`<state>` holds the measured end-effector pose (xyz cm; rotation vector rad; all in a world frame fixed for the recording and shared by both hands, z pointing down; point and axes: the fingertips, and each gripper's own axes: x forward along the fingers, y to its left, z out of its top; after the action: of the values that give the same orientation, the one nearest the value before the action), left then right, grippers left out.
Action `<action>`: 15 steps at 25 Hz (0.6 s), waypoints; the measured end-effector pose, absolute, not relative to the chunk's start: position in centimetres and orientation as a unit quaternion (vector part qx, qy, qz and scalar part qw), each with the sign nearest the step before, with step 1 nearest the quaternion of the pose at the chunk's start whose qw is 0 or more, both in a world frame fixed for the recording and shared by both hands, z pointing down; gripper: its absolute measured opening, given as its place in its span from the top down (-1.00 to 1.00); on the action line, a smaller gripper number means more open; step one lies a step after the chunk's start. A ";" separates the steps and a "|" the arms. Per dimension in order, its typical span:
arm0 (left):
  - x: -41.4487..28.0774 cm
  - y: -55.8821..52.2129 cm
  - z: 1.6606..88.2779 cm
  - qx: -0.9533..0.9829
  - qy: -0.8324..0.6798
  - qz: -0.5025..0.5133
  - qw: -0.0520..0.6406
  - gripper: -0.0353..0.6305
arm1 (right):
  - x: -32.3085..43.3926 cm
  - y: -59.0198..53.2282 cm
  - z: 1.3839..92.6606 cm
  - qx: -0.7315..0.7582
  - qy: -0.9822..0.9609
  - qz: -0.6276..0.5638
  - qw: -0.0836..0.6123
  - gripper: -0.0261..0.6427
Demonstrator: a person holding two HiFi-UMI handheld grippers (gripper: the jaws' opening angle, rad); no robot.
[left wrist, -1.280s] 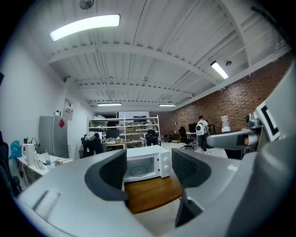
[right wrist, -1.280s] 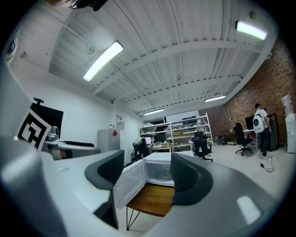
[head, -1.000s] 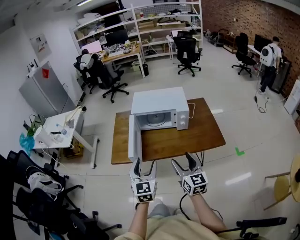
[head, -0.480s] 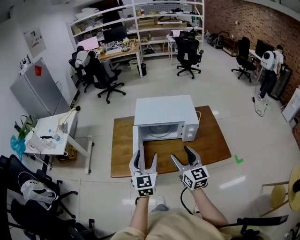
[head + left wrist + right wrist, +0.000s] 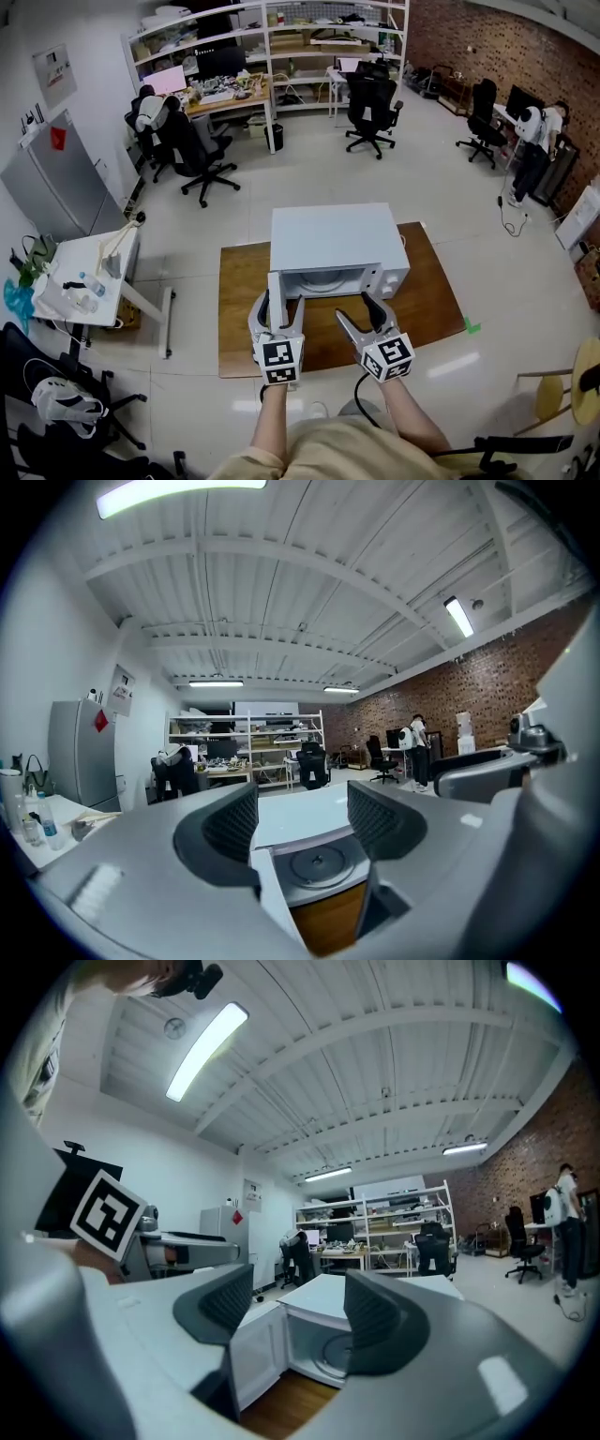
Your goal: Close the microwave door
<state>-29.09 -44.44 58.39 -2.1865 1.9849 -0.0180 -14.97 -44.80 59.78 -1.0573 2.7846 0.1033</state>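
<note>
My left hand-held gripper and right hand-held gripper are both released and empty. The microwave stands at the far edge of the table, its door open toward the near edge. I think a hard push could slide the microwave instead.

White microwave; brown table
Microwave plain white; table warm wood grain; left gripper and right gripper grey, marked with black-and-white squares; floor pale grey; far wall red-brown brick.
</note>
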 end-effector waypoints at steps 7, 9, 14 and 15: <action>-30.2 -48.0 59.2 -0.728 0.683 -0.014 0.055 -0.01 | -15.0 -49.5 59.4 -0.333 0.939 0.031 0.081 0.05; -29.1 -48.5 59.0 -0.728 0.684 -0.023 0.051 -0.01 | -14.1 -50.3 58.7 -0.329 0.940 0.026 0.085 0.05; -28.3 -49.4 60.5 -0.728 0.683 -0.036 0.041 -0.01 | -13.7 -51.9 59.3 -0.318 0.945 0.008 0.075 0.05; -28.0 -49.7 60.8 -0.729 0.683 -0.040 0.039 -0.01 | -13.3 -52.4 59.2 -0.316 0.946 0.006 0.074 0.05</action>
<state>-27.97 -49.68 60.79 -2.2339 2.0928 -0.1226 -13.28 -52.35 59.21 -0.9485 2.8381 0.0179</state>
